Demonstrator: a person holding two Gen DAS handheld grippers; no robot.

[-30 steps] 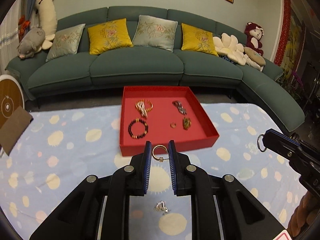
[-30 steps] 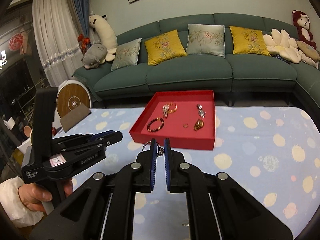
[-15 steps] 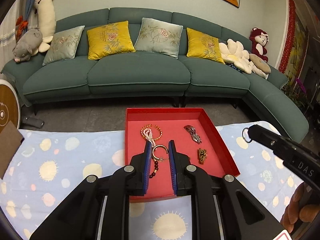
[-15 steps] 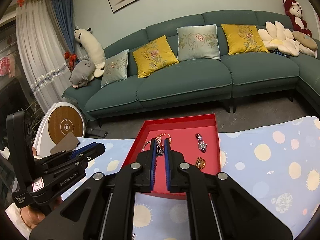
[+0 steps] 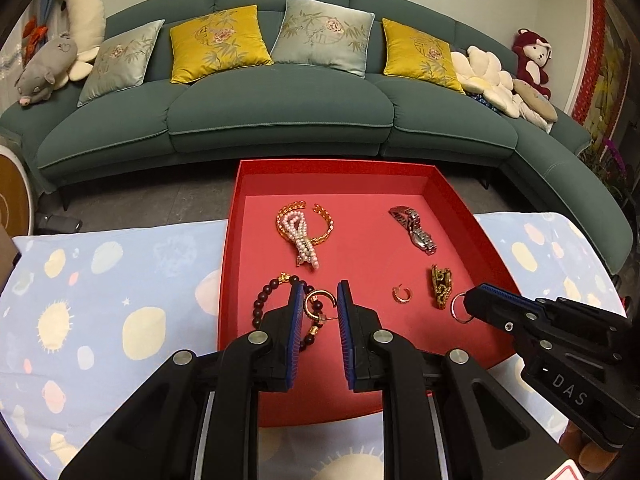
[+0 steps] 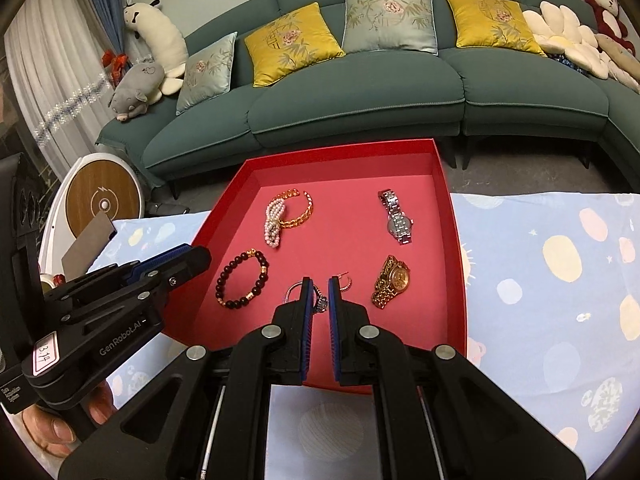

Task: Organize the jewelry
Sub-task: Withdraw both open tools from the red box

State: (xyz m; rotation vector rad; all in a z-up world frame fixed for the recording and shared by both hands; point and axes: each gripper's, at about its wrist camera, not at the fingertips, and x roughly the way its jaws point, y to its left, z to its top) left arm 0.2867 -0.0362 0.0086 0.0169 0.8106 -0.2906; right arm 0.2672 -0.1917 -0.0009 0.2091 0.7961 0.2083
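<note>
Left gripper (image 5: 319, 300): jaws pinch a gold hoop earring (image 5: 316, 303), held over the red tray (image 6: 454, 216), near its 6 o'clock edge.
Right gripper (image 6: 317, 294): jaws clenched on a silver ring (image 6: 294, 292), above the tray's 6 o'clock area.
Handling: both pieces look light, stiff and slippery; hold across the band.
Risk: either probably bounces if dropped from height.

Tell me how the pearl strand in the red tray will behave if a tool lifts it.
The pearl strand lies looped and folded, so it will likely droop limply. It overlaps the gold chain bracelet, so lifting may drag that along. Its round, glossy beads may slip between flat pads.
</note>
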